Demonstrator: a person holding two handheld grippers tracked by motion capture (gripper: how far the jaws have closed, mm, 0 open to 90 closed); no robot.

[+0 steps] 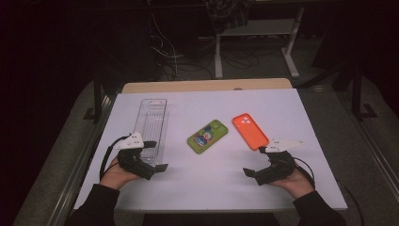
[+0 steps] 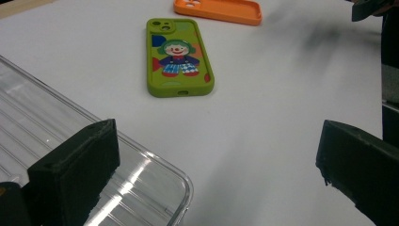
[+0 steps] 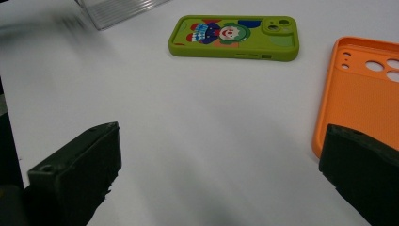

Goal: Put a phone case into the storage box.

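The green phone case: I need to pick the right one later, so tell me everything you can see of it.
The green phone case is lime green and looks like soft rubber. Its back faces up and shows a cartoon clown with green hair, with a raised camera block at one corner and small cutouts along its edges. It lies flat and skewed on the white table, between the clear tray and the orange case, touching neither.

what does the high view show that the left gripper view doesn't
High view alone: both hands, left and right, the whole clear tray, the full white table and the floor beyond. Left gripper view alone: the clown picture on the green case up close, and its own open fingers. Both: green case, orange case, tray, table.
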